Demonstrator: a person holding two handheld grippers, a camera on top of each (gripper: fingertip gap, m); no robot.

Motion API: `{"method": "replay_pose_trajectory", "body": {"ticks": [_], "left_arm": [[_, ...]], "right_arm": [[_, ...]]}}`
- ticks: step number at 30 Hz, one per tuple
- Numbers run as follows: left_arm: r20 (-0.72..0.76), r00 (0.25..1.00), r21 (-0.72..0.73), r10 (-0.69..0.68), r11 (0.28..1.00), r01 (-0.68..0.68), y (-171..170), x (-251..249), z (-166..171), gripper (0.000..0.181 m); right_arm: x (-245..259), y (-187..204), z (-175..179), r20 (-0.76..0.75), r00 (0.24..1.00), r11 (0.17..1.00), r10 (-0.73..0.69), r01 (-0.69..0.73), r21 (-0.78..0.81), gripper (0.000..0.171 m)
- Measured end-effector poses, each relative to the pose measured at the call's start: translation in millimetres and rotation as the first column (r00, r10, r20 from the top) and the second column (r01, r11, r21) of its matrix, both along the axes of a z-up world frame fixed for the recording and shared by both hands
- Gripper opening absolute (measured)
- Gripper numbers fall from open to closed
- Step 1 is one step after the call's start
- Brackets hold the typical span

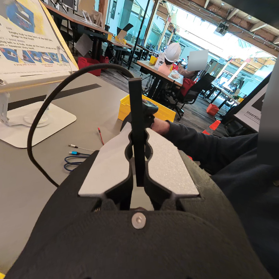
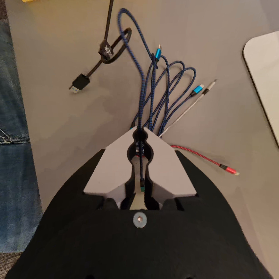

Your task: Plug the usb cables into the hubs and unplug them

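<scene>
In the left wrist view my left gripper [image 1: 138, 131] is shut on a thin black hub [image 1: 135, 114], seen edge-on and standing upright between the pads. The hub's thick black cable [image 1: 45, 108] loops off to the left; its black plug [image 2: 80, 83] lies on the table in the right wrist view. My right gripper [image 2: 140, 129] is shut on a blue braided cable [image 2: 141, 98] just above the grey table [image 2: 60, 120]. That cable runs back between the fingers and its teal plug end [image 2: 142, 188] sits deep in the jaws. The hand holding the right gripper [image 1: 160, 125] shows behind the hub.
More blue braided cables [image 2: 178, 84], a silver one [image 2: 193, 105] and a red one [image 2: 203, 158] lie loose on the table. A yellow bin [image 1: 164, 112] stands at the far table edge. A white stand base [image 1: 45, 120] bears an instruction board [image 1: 30, 45]. Jeans [image 2: 13, 120] are at the left. About 25 centimeters separates my left fingertips from my right.
</scene>
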State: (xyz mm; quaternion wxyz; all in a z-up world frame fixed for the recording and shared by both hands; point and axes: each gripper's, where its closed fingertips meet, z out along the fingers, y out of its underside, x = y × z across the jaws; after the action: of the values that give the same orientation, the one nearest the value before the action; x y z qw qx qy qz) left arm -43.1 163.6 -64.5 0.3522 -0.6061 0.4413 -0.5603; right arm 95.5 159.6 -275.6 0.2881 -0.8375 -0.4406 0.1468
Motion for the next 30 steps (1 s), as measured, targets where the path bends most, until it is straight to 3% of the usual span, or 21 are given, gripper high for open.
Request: {"method": "replay_pose_trajectory", "body": {"ticks": [10,14,18,23,25,30], "left_arm": [[-0.048,0.997,-0.023,-0.060,0.998,0.059,-14.1,9.5,-21.6,0.011],[-0.068,0.995,-0.032,-0.077,0.997,0.074,-22.6,6.8,-29.5,0.011],[-0.108,0.987,-0.049,-0.117,0.992,0.113,-37.6,-2.5,-41.0,0.011],[-0.156,0.978,-0.067,-0.141,0.989,0.132,-49.0,-11.8,-59.6,0.011],[-0.146,0.979,-0.090,-0.139,0.988,0.127,-47.5,-13.3,-63.0,0.011],[-0.137,0.979,-0.133,-0.153,0.982,0.135,-46.5,-10.8,-71.8,0.011]], "right_arm": [[-34.7,-0.9,53.1,-0.063,0.997,0.999,0.036,-0.036,0.000,0.000],[-44.7,27.8,46.5,-0.088,0.995,0.999,-0.041,0.040,-0.012,0.000],[-21.6,72.1,52.0,-0.232,0.944,0.971,-0.235,0.240,-0.006,0.000],[12.1,71.4,4.1,-0.076,0.952,0.948,-0.296,0.284,-0.141,0.000],[9.5,61.6,-4.7,-0.062,0.953,0.938,-0.297,0.279,-0.207,0.020],[-19.7,62.9,7.0,-0.086,0.954,0.944,-0.288,0.268,-0.193,0.080]]}}
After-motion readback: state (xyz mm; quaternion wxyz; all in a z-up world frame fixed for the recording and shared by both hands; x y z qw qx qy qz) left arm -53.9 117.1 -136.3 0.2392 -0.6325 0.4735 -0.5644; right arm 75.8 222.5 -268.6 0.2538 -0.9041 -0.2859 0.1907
